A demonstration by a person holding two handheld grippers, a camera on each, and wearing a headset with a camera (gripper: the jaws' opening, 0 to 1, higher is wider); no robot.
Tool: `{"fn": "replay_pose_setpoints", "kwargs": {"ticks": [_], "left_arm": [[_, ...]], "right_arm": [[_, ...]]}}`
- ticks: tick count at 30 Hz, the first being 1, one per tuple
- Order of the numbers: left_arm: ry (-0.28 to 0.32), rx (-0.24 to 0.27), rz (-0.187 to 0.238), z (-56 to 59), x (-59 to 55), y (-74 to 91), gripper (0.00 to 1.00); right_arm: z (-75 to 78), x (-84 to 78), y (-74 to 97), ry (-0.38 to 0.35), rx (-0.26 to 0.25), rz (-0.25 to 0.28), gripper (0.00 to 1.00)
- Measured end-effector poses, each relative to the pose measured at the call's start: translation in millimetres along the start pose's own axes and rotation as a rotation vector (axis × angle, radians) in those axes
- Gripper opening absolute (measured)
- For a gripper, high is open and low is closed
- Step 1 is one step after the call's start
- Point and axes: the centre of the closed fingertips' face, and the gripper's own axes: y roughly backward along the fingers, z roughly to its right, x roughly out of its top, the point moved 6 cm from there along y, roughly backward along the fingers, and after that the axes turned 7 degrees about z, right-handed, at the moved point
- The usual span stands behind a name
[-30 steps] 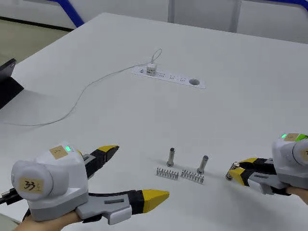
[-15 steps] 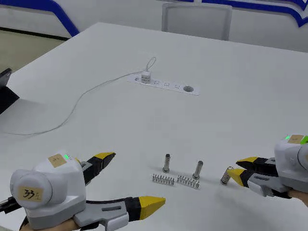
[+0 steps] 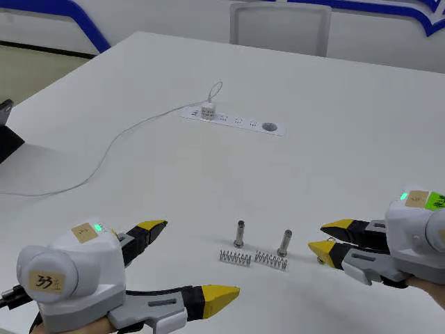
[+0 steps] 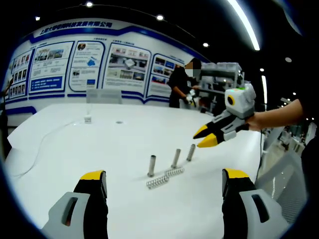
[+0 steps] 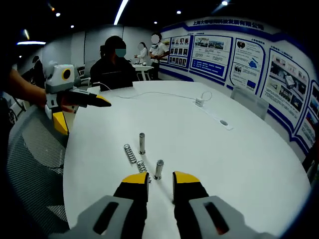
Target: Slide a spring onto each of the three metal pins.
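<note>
Two bare metal pins (image 3: 240, 234) (image 3: 284, 243) stand upright on the white table (image 3: 174, 174). Two loose springs (image 3: 235, 258) (image 3: 270, 261) lie flat just in front of them. A third pin (image 4: 191, 152) stands to their right with a spring around it. In the head view the lower jaw of my right gripper (image 3: 328, 238) mostly hides that pin. The right gripper is open and holds nothing; in its own view (image 5: 160, 179) the jaws point at the nearer bare pin (image 5: 159, 169). My left gripper (image 3: 188, 261) is open wide and empty, left of the pins.
A white power strip (image 3: 233, 120) with a plug (image 3: 207, 110) and a long cable (image 3: 104, 156) lies further back on the table. A chair (image 3: 278, 24) stands beyond the far edge. A dark device (image 3: 5, 132) sits at the left edge. People stand in the background.
The right gripper was shut on the third pin with its spring. It has let go, opened, and shifted slightly left in front of it. The left gripper has barely moved.
</note>
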Motion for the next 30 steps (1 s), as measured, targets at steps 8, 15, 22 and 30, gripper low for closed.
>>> {"fn": "replay_pose_setpoints", "kwargs": {"ticks": [8, 15, 22, 30], "left_arm": [[0.014, 0.038, 0.016, -7.7, 2.7, 2.1, 0.98], [0.001, 0.030, 0.007, -6.1, 1.4, 1.3, 0.98], [-0.009, 0.025, 0.000, -5.5, 0.7, 1.5, 0.98], [-0.009, 0.027, -0.006, -5.8, 0.1, 2.0, 0.98]], "right_arm": [[-17.8, -1.7, -16.5, 0.047, 0.069, -0.018, 0.21], [-28.0, -10.8, -26.3, 0.096, 0.117, -0.058, 0.21], [-27.1, -19.0, -37.6, 0.141, 0.141, -0.101, 0.21], [-27.2, -26.9, -52.9, 0.088, 0.153, -0.116, 0.20]]}}
